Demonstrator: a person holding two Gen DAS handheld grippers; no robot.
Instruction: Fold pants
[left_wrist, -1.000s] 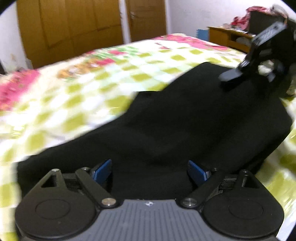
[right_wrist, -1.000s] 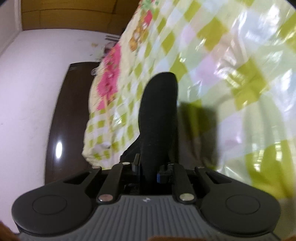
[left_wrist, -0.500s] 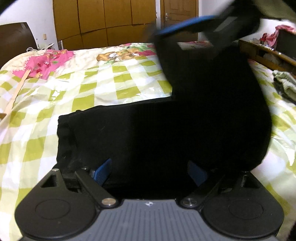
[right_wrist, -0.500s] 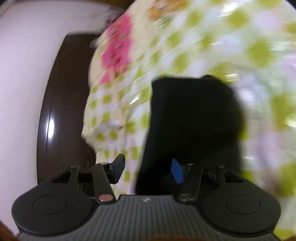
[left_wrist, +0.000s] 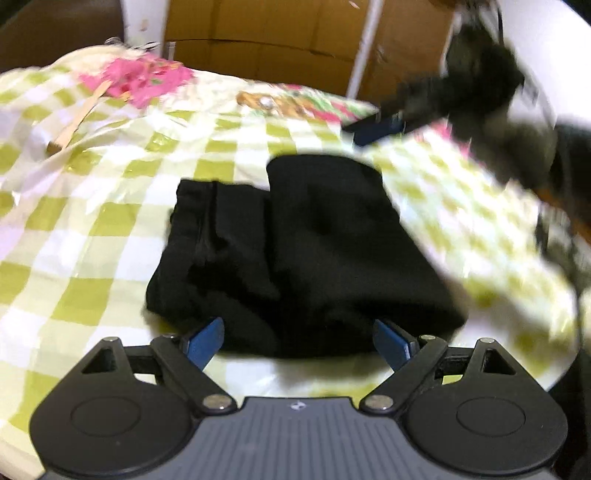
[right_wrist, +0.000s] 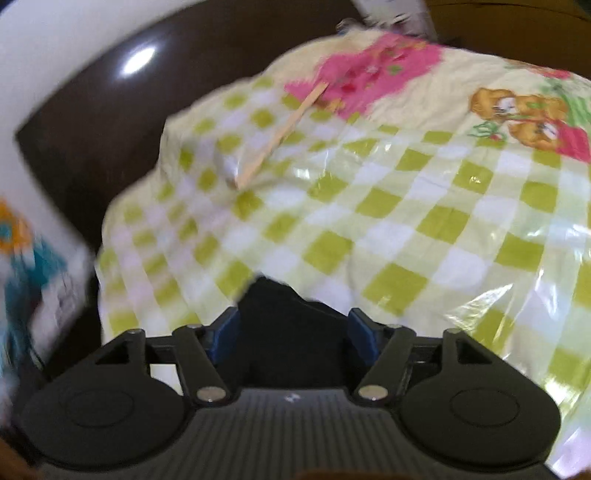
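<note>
The black pants (left_wrist: 295, 251) lie folded into a compact stack on the checked bedspread (left_wrist: 74, 258), one layer doubled over the other. My left gripper (left_wrist: 297, 341) is open, its blue pads at the near edge of the stack, holding nothing. My right gripper (left_wrist: 373, 127) shows blurred in the left wrist view, above and beyond the stack at the upper right. In the right wrist view the right gripper (right_wrist: 295, 330) is open, with an edge of the pants (right_wrist: 291, 332) lying loosely between its spread fingers.
A wooden stick (left_wrist: 79, 116) lies on the bedspread at the far left, also in the right wrist view (right_wrist: 284, 131). A dark headboard (right_wrist: 92, 122) and wooden wardrobe doors (left_wrist: 277, 37) stand behind the bed.
The right gripper carried the pant end over, opened and let it drop onto the stack. It has lifted away. The left gripper has drawn back to the stack's near edge.
</note>
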